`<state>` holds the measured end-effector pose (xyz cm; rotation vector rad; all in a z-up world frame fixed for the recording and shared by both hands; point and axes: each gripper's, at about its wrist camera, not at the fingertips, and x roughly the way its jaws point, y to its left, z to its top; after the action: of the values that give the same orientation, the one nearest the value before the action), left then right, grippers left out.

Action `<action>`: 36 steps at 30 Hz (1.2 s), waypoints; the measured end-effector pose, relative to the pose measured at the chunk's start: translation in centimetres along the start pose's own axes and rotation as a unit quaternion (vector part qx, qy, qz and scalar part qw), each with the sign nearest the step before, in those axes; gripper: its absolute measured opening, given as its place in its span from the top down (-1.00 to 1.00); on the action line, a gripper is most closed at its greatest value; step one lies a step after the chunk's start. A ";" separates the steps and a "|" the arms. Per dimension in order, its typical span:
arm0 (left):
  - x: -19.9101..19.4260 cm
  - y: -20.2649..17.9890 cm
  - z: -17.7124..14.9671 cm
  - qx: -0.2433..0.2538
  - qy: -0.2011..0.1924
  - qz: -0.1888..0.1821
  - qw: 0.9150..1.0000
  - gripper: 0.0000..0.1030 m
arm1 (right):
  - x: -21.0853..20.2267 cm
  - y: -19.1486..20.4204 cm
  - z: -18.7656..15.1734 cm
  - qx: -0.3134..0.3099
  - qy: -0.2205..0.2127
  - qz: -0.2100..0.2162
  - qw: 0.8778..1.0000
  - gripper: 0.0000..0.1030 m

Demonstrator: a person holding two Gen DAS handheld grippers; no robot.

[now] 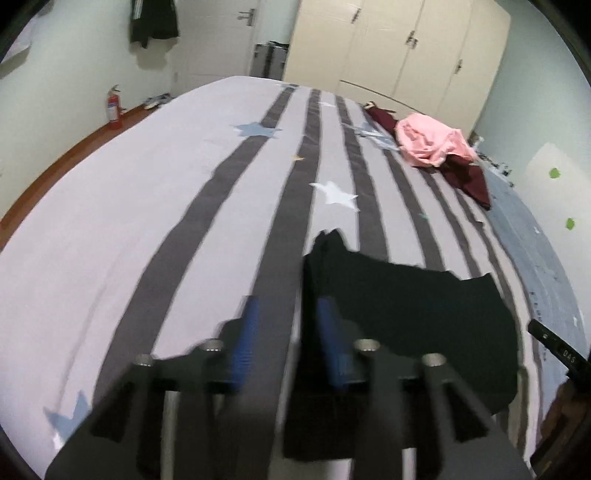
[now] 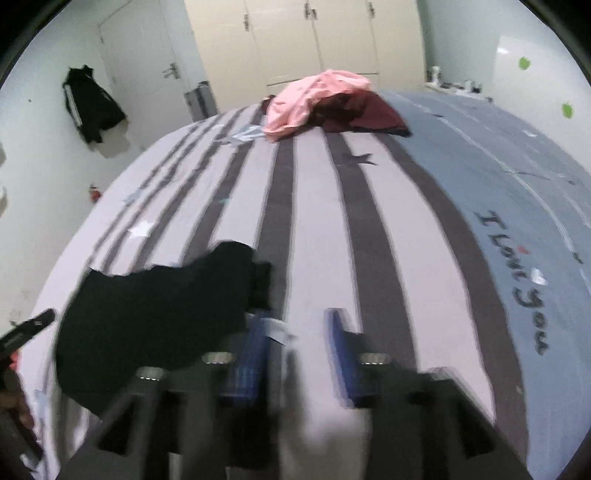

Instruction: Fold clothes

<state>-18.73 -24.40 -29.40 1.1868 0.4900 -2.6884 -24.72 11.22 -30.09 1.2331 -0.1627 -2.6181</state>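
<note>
A black garment (image 1: 413, 314) lies on the striped bed (image 1: 147, 206), partly folded. In the left wrist view my left gripper (image 1: 288, 314) is open, its blue fingers (image 1: 245, 332) apart just left of the garment's left edge, holding nothing. In the right wrist view the same black garment (image 2: 155, 317) lies to the left of my right gripper (image 2: 299, 332), which is open and empty over the bed (image 2: 388, 240). Both views are motion-blurred.
A pile of pink cloth (image 1: 432, 142) on dark red cloth (image 1: 472, 181) sits at the bed's far right; it also shows in the right wrist view (image 2: 314, 99). Cupboards (image 1: 399, 44), a door, a hung black jacket (image 1: 153, 20) and a fire extinguisher (image 1: 113, 109) stand beyond.
</note>
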 end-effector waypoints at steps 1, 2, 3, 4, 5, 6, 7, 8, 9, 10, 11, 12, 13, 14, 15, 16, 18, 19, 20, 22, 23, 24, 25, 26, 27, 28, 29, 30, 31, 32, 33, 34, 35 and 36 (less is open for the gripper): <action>0.4 -0.3 0.2 0.001 0.004 -0.005 1.000 -0.21 | 0.1 0.3 0.2 0.003 0.001 0.013 1.000 -0.22; 0.8 -0.6 0.2 0.002 0.009 -0.008 1.000 -0.25 | 0.4 0.6 0.4 0.002 0.006 0.018 1.000 -0.27; 1.3 -0.8 0.1 0.004 0.016 -0.011 1.000 -0.25 | 0.9 1.0 0.6 0.000 0.014 0.022 1.000 -0.27; 1.8 -0.8 0.1 0.003 0.024 -0.014 1.000 -0.26 | 1.3 1.3 0.6 -0.002 0.023 0.029 0.999 -0.27; 2.4 -0.8 0.2 0.000 0.033 -0.015 0.999 -0.26 | 1.8 1.4 0.5 0.000 0.033 0.039 0.999 -0.27; 3.0 -0.6 0.1 -0.007 0.042 -0.020 0.999 -0.26 | 2.2 1.5 0.4 0.005 0.042 0.049 0.998 -0.27; 3.5 -0.4 -0.1 -0.020 0.052 -0.028 0.998 -0.26 | 2.7 1.5 0.2 0.012 0.053 0.063 0.997 -0.27; 4.0 0.0 -0.2 -0.035 0.063 -0.036 0.997 -0.28 | 3.3 1.4 0.0 0.018 0.064 0.074 0.995 -0.27; 4.5 0.3 -0.3 -0.047 0.070 -0.043 0.995 -0.30 | 3.7 1.4 -0.1 0.022 0.072 0.080 0.994 -0.27; 4.8 0.5 -0.3 -0.059 0.075 -0.051 0.994 -0.37 | 4.2 1.2 -0.2 0.029 0.082 0.086 0.993 -0.27; 5.2 0.8 -0.3 -0.070 0.080 -0.056 0.993 -0.43 | 4.7 0.9 -0.4 0.037 0.090 0.090 0.991 -0.27; 5.4 1.0 -0.4 -0.076 0.083 -0.060 0.992 -0.45 | 5.2 0.4 -0.7 0.049 0.098 0.095 0.989 -0.27; 5.7 1.1 -0.5 -0.081 0.087 -0.064 0.991 -0.48 | 5.6 -0.1 -0.9 0.060 0.104 0.101 0.988 -0.27; 5.9 1.1 -0.6 -0.084 0.090 -0.069 0.990 -0.48 | 5.8 -0.5 -1.0 0.072 0.107 0.111 0.985 -0.28; 6.0 1.0 -0.7 -0.085 0.093 -0.074 0.989 -0.48 | 6.1 -0.9 -1.0 0.084 0.109 0.122 0.983 -0.28; 6.2 0.9 -0.8 -0.084 0.096 -0.081 0.989 -0.48 | 6.2 -1.1 -1.1 0.091 0.112 0.132 0.981 -0.28; 6.3 0.5 -0.8 -0.077 0.105 -0.098 0.987 -0.47 | 6.5 -1.5 -1.1 0.107 0.117 0.150 0.976 -0.31; 6.2 0.3 -0.8 -0.073 0.109 -0.106 0.986 -0.46 | 6.6 -1.5 -1.1 0.113 0.119 0.155 0.974 -0.31; 6.2 0.0 -0.8 -0.071 0.112 -0.112 0.985 -0.44 | 6.7 -1.5 -1.1 0.118 0.120 0.161 0.973 -0.31; 6.3 -0.7 -0.9 -0.066 0.116 -0.121 0.984 -0.35 | 7.0 -1.4 -1.1 0.125 0.124 0.178 0.968 -0.31; 6.2 -0.9 -0.8 -0.064 0.114 -0.119 0.984 -0.33 | 7.3 -1.4 -1.1 0.131 0.126 0.186 0.966 -0.31; 6.2 -0.9 -0.7 -0.064 0.113 -0.118 0.984 -0.31 | 7.5 -1.3 -1.1 0.131 0.127 0.189 0.965 -0.31; 6.1 -0.7 -0.6 -0.068 0.114 -0.120 0.984 -0.28 | 7.7 -1.2 -1.0 0.130 0.129 0.193 0.964 -0.32; 6.1 -0.5 -0.5 -0.074 0.114 -0.123 0.983 -0.25 | 7.9 -1.1 -0.9 0.133 0.132 0.201 0.962 -0.32; 6.1 -0.4 -0.5 -0.076 0.115 -0.125 0.983 -0.24 | 8.0 -1.1 -0.9 0.135 0.135 0.209 0.959 -0.32; 6.1 -0.4 -0.4 -0.075 0.115 -0.126 0.982 -0.20 | 8.2 -1.2 -0.8 0.138 0.138 0.217 0.957 -0.32; 6.2 -0.4 -0.3 -0.073 0.116 -0.125 0.983 -0.17 | 8.4 -1.2 -0.7 0.136 0.143 0.224 0.954 -0.32; 6.3 -0.6 -0.3 -0.070 0.116 -0.124 0.983 -0.15 | 8.5 -1.1 -0.7 0.131 0.146 0.227 0.954 -0.31; 6.3 -0.7 -0.2 -0.067 0.118 -0.123 0.983 -0.08 | 8.7 -1.1 -0.7 0.127 0.149 0.231 0.953 -0.31; 6.3 -0.7 -0.2 -0.063 0.118 -0.121 0.984 0.00 | 8.9 -1.3 -0.7 0.128 0.151 0.236 0.951 -0.23; 6.3 -0.8 -0.2 -0.059 0.117 -0.118 0.984 0.05 | 9.0 -1.6 -0.7 0.130 0.154 0.239 0.950 -0.10; 6.1 -0.9 -0.1 -0.057 0.115 -0.114 0.985 0.15 | 9.2 -1.9 -0.6 0.131 0.156 0.243 0.949 0.22; 5.9 -1.0 -0.1 -0.055 0.113 -0.110 0.986 0.23 | 9.3 -2.1 -0.6 0.130 0.158 0.246 0.947 0.45; 5.7 -1.2 0.0 -0.053 0.110 -0.105 0.987 0.27 | 9.3 -2.3 -0.4 0.129 0.159 0.249 0.947 0.54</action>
<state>-22.90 -23.38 -33.39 1.4861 0.8221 -2.6709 -30.45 10.96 -37.73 1.4489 -0.6765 -1.9830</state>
